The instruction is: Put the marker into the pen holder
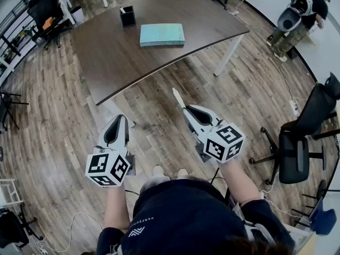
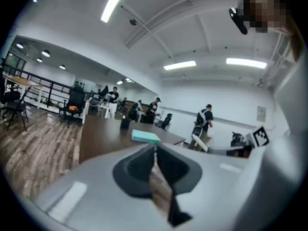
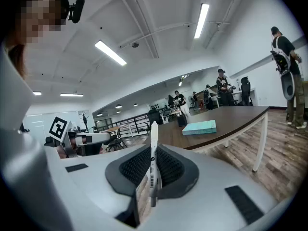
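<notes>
Marker (image 3: 154,137) was pinched tight in your right gripper (image 1: 186,109), and its white tip stuck out past the jaws toward the table (image 1: 101,57). Your left gripper (image 2: 155,153) was squeezed closed with nothing in it. You held both grippers off the table, on its near side, over the wood floor (image 1: 249,89). The black pen holder (image 1: 127,16) stood on the table by its far edge. A teal book (image 1: 162,34) lay flat on the table, near the pen holder and closer to you. The marker was well apart from the pen holder.
</notes>
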